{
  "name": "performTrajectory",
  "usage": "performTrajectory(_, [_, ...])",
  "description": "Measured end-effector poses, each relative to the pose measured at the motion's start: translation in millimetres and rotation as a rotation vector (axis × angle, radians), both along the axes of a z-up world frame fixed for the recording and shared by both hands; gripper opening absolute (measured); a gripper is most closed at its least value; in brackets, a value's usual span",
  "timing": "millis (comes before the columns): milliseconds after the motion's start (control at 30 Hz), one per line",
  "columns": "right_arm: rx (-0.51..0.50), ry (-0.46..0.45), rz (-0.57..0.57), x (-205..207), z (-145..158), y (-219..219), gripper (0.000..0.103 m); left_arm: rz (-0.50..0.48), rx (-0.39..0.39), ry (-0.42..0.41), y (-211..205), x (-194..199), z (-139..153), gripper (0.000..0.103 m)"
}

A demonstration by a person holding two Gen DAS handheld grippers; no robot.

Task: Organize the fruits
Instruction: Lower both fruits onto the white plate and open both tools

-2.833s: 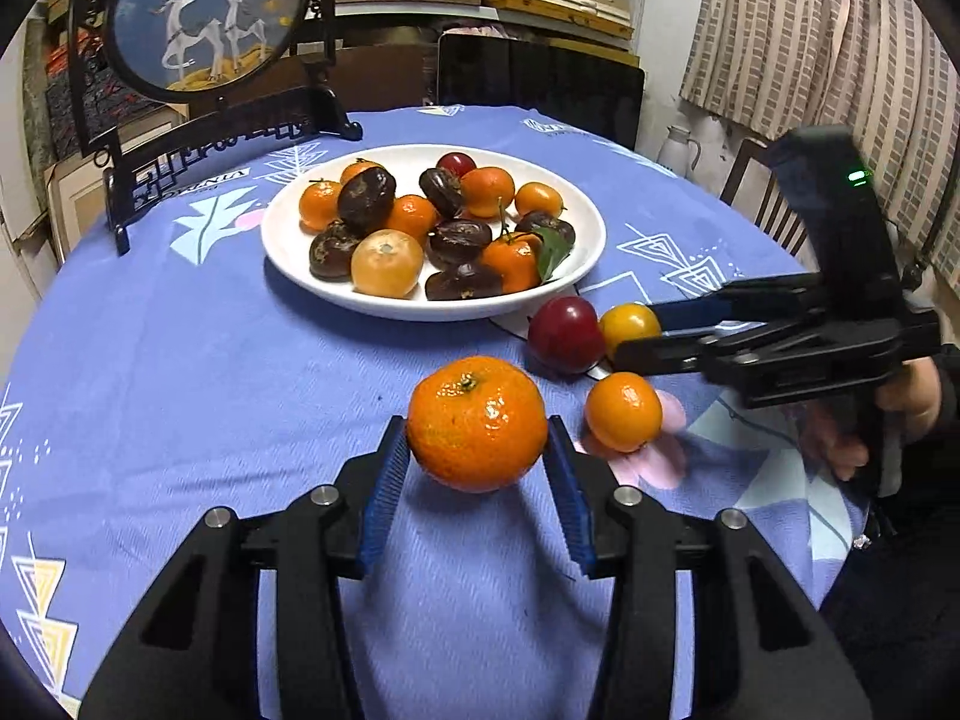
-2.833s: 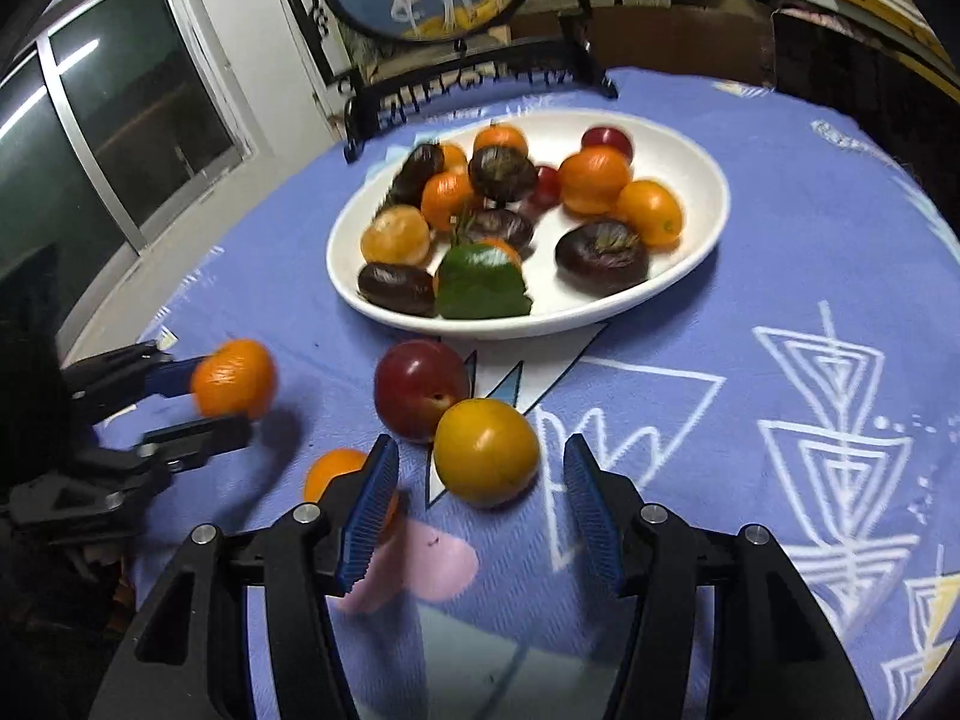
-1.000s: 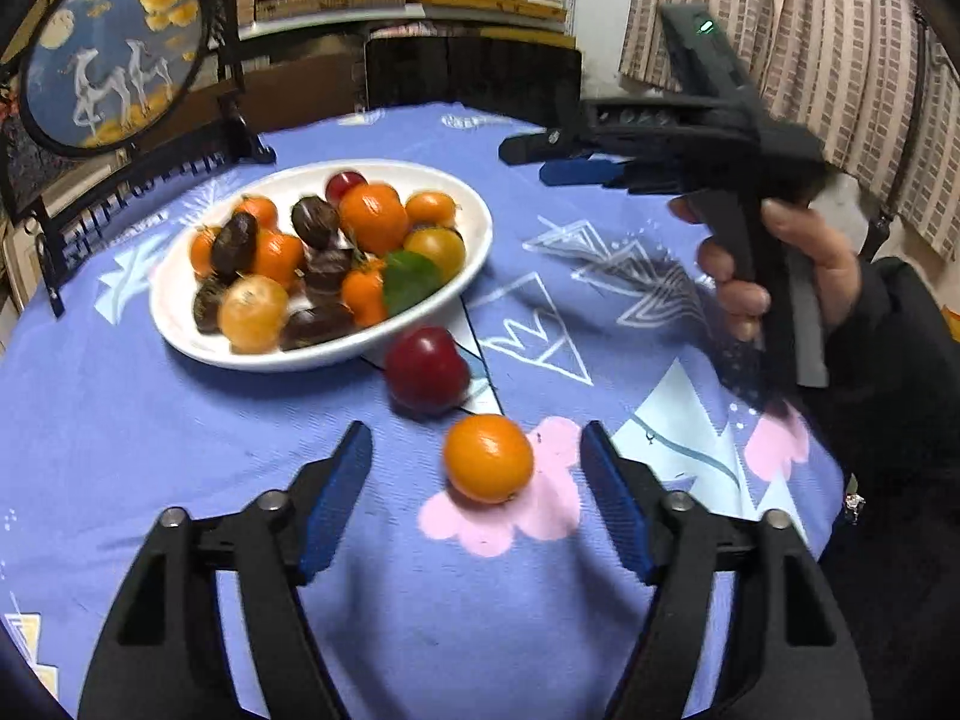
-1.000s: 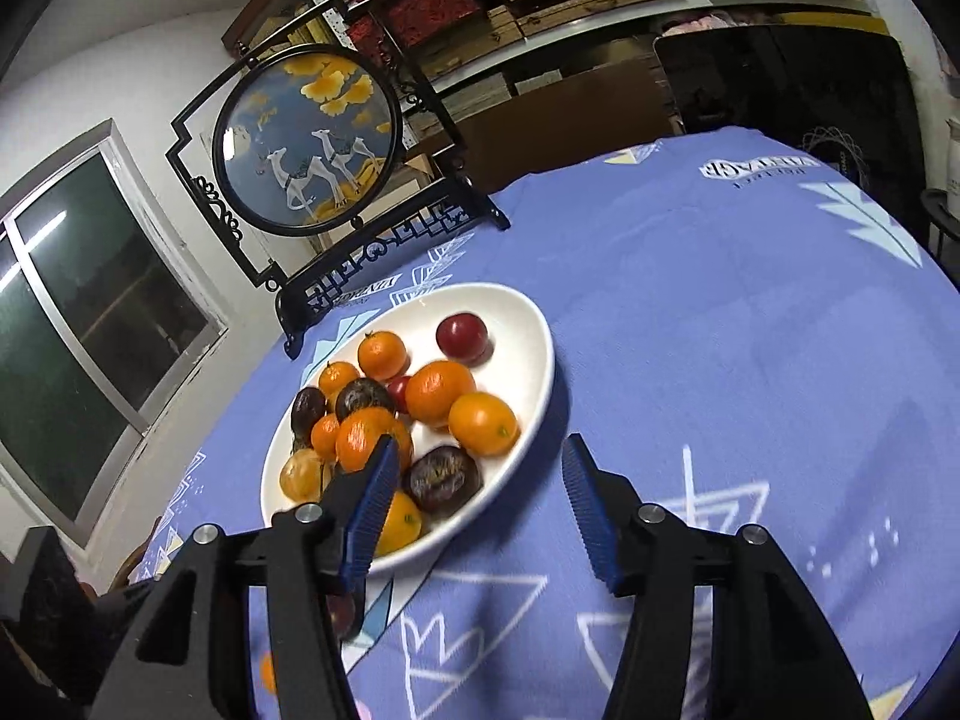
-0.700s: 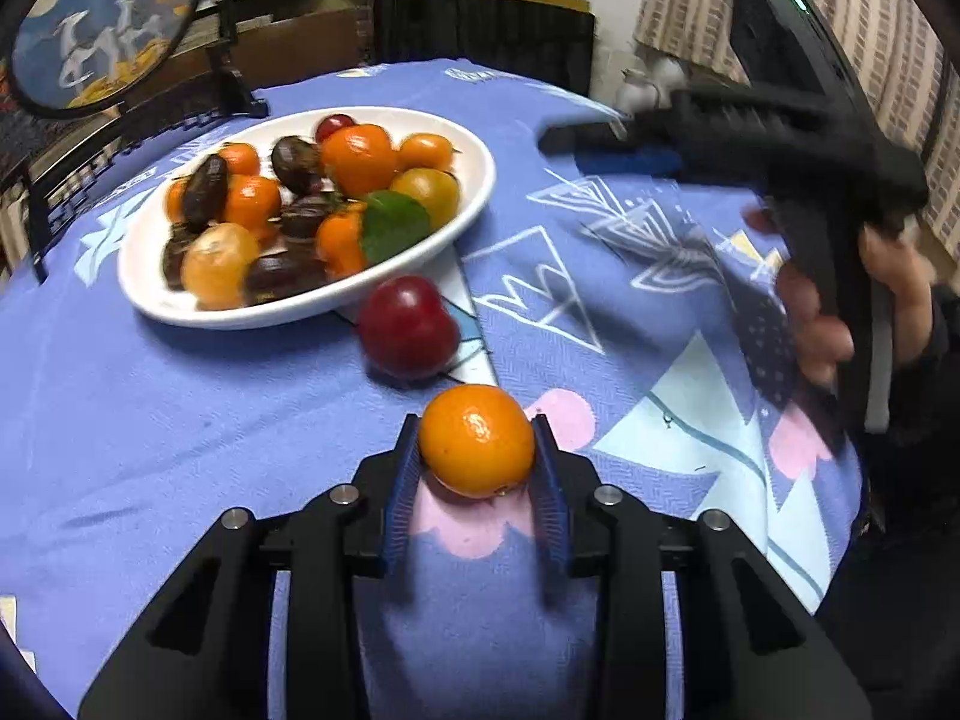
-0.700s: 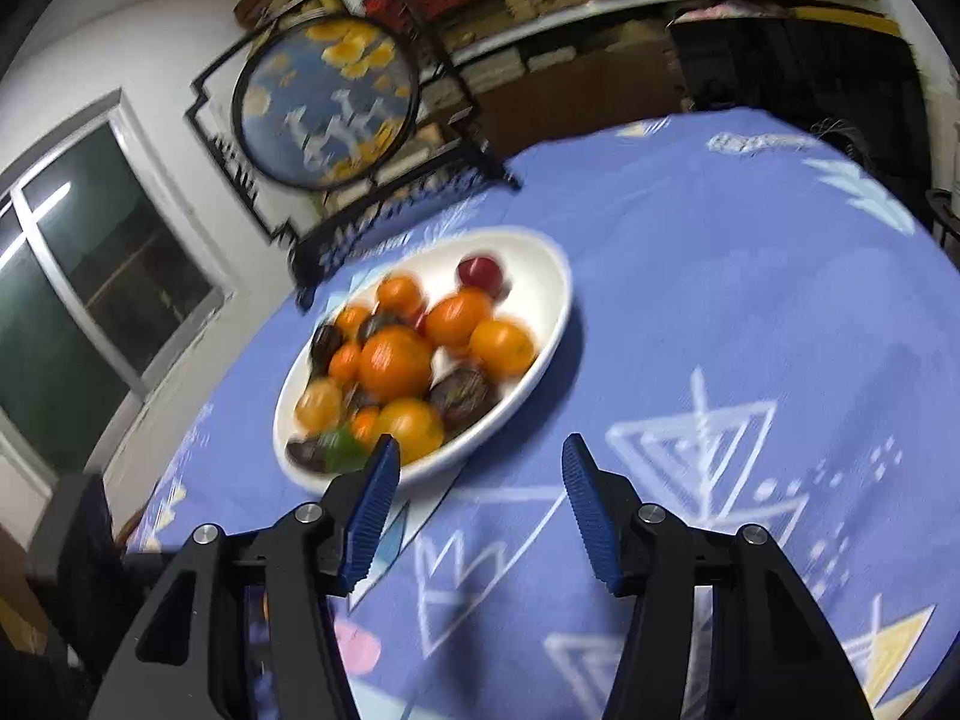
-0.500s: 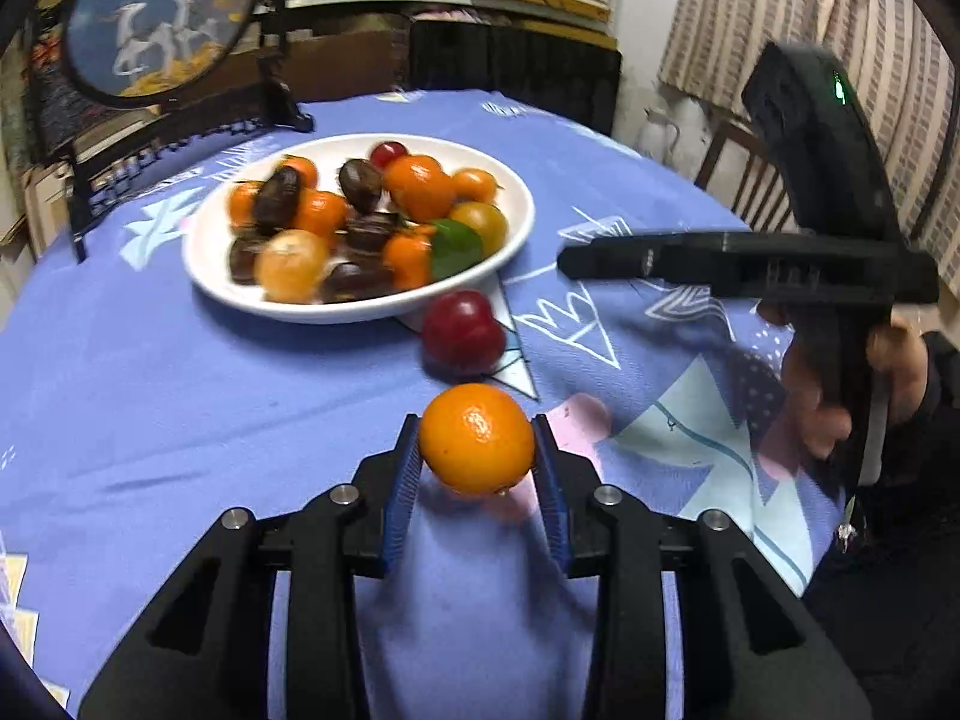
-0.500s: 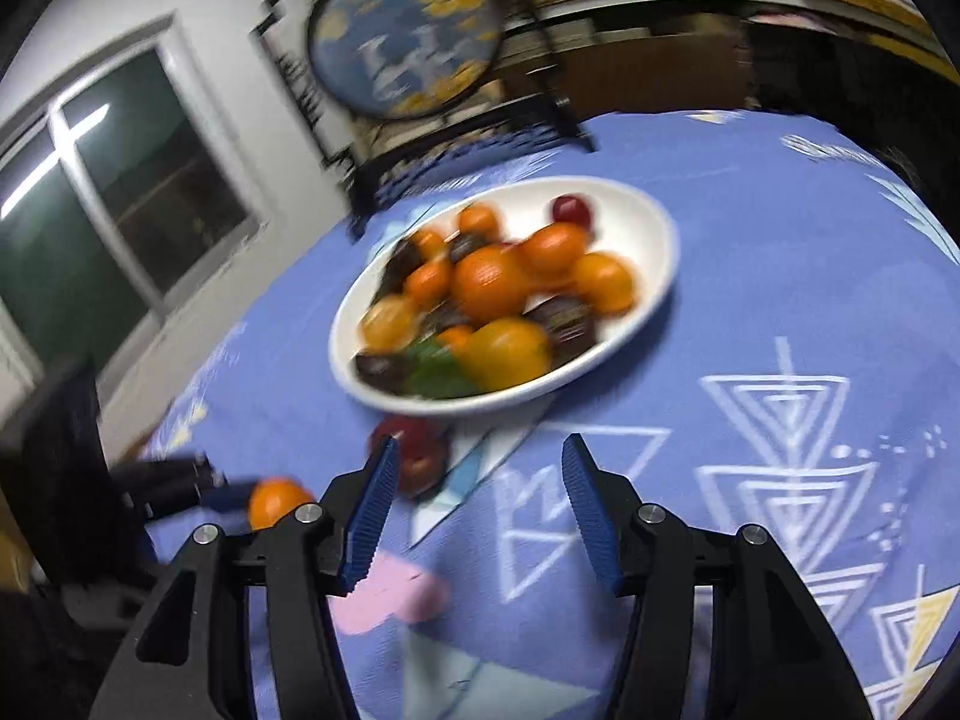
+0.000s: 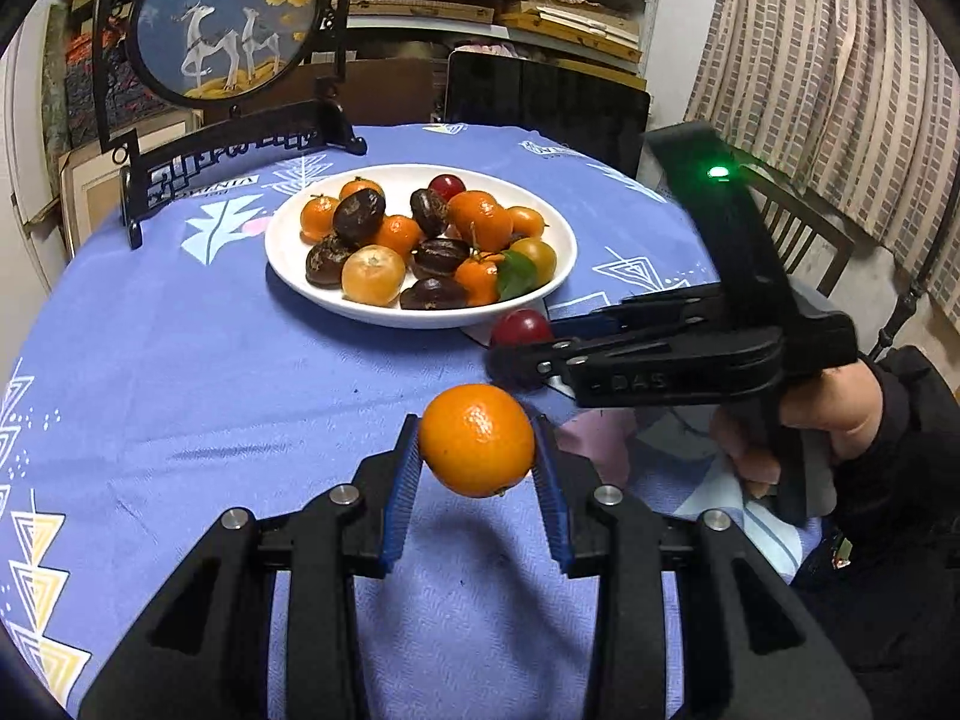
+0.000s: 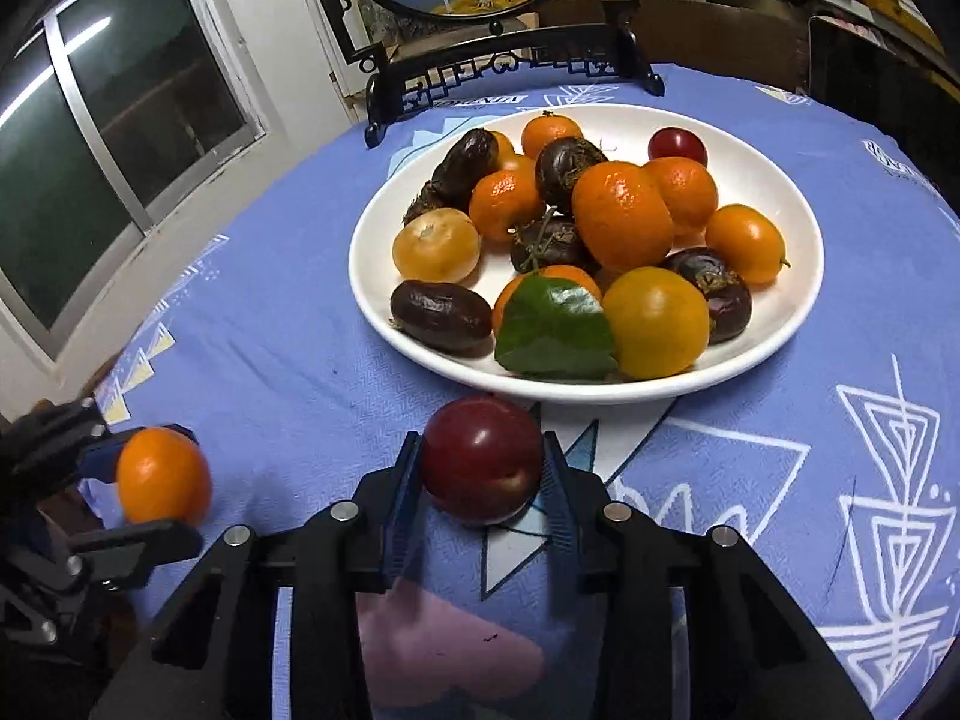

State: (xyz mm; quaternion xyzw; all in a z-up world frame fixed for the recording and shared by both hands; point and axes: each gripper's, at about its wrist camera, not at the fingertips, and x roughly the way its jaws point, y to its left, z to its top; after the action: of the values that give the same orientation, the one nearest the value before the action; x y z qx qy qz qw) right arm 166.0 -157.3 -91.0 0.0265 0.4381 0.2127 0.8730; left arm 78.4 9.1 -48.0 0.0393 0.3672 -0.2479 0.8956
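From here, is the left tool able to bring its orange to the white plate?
Probably yes. The left tool grips the orange above the cloth, and bare tablecloth lies between it and the white plate. The right tool, closing around the red plum, sits off to the side.

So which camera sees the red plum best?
The right wrist view: the red plum sits big and whole between the closing right gripper. In the left wrist view only its top peeks above that gripper.

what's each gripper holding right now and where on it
Left gripper: orange tangerine, pinched at its sides. Right gripper, jaws closing: red plum, at its sides.
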Motion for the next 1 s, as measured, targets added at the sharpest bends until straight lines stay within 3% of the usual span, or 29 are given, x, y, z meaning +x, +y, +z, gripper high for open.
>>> performTrajectory(133, [0.055,0.003,0.009,-17,10,-14,0.039,0.014,-0.016,-0.001,5,4,0,0.035])
performTrajectory(267, [0.115,-0.05,-0.013,-23,36,-40,0.039,0.005,-0.023,-0.028,3,18,14,0.035])
performTrajectory(500, [0.131,-0.096,-0.142,55,77,-85,0.039,-0.039,-0.035,-0.098,-31,99,49,0.035])
performTrajectory(667, [0.104,-0.089,-0.207,108,67,-93,0.039,-0.022,-0.02,-0.076,-55,170,47,0.035])
performTrajectory(767, [0.083,-0.083,-0.244,129,57,-96,0.046,0.001,-0.007,-0.018,-62,209,36,0.036])
performTrajectory(833, [0.077,-0.104,-0.262,130,56,-98,0.055,0.035,-0.002,0.012,-61,222,30,0.054])
performTrajectory(900, [0.087,-0.12,-0.259,122,57,-101,0.055,0.063,-0.013,0.006,-55,217,29,0.084])
performTrajectory(1000, [0.13,-0.131,-0.246,97,60,-103,0.058,0.097,0.009,-0.044,-46,195,36,0.093])
